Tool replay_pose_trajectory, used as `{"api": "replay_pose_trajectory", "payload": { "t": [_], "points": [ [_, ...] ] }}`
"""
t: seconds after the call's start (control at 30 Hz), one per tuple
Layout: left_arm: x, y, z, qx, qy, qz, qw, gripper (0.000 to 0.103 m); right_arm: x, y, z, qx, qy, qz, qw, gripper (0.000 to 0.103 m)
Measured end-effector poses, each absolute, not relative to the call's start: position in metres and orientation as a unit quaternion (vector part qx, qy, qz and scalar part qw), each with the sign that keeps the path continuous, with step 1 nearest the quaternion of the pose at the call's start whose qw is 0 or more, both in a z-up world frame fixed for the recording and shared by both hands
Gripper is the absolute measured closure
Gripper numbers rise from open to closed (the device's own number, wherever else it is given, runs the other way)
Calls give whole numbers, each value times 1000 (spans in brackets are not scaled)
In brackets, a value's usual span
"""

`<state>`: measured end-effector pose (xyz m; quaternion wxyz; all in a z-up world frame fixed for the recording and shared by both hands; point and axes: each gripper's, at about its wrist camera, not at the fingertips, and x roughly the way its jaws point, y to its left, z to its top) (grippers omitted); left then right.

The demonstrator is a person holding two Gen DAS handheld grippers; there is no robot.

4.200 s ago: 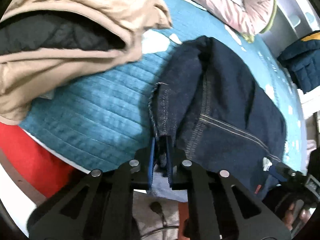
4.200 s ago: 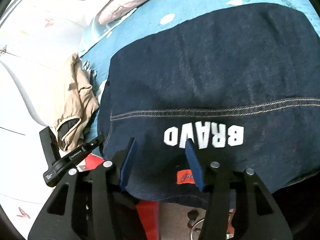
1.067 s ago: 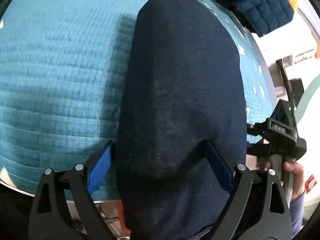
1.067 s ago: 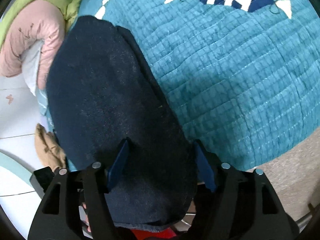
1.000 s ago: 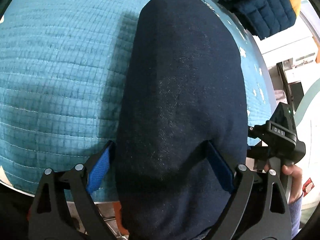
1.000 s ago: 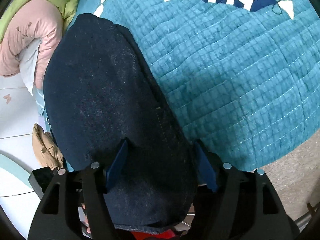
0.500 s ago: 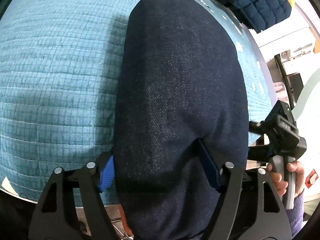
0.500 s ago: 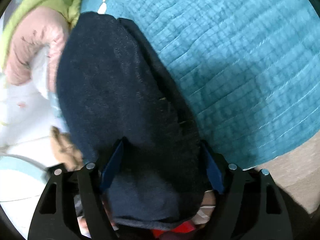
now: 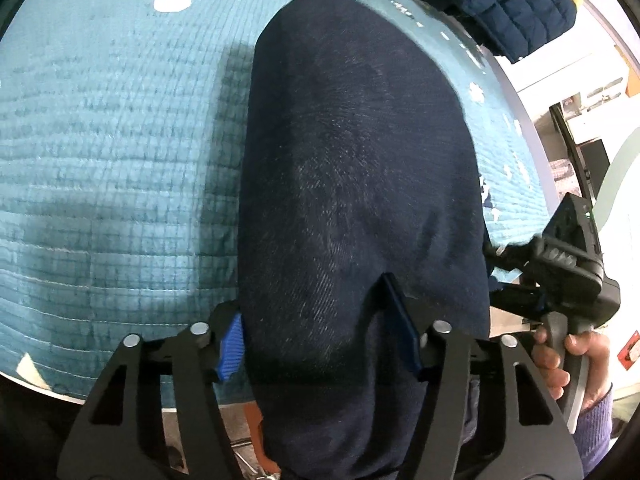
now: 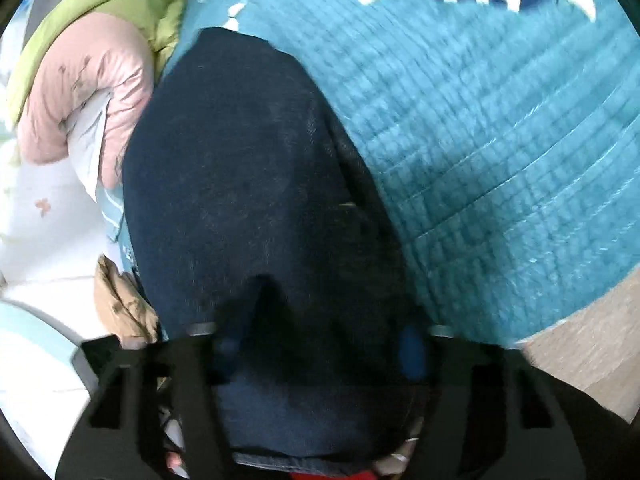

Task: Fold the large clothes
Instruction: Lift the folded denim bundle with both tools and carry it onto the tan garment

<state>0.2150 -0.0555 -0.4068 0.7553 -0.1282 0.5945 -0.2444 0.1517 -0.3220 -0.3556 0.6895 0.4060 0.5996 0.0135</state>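
A dark blue denim garment lies folded into a long narrow strip on the teal quilt. My left gripper straddles its near end with the jaws wide, and the cloth bulges between the blue pads. In the right wrist view the same garment runs away from me, and my right gripper straddles its other near end, jaws wide, blurred. The right gripper's body and the hand that holds it show in the left view.
A navy quilted jacket lies at the far right of the bed. A pink and green padded jacket and a tan garment lie left of the denim. The bed edge and floor are near right.
Four seconds ago the left gripper pinched a denim edge and the garment lay wide. Over the last second the left jaws have narrowed a little around the strip, and the right view has shifted and blurred.
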Motion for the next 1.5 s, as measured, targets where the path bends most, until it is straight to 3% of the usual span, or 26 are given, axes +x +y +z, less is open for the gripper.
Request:
{"api": "replay_pose_trajectory", "payload": {
  "t": [0.17,0.57,0.83,1.13,1.33,1.5],
  "points": [
    [214,-54,-384,-117,577,-261,765,51,139,-312,-324,401,564,38,720,84],
    [207,10,-295,-79,503,-281,813,59,168,-223,-252,364,523,141,758,89],
    [204,123,-237,-99,449,-232,857,59,219,-109,-191,298,491,247,781,89],
    [227,304,-129,-83,352,-136,922,59,302,75,-117,256,427,381,779,89],
    [243,408,-118,-62,343,-68,935,60,336,184,-143,255,443,409,756,89],
    [261,474,-200,-108,418,-18,902,58,344,226,-232,223,522,348,746,89]
  ]
}}
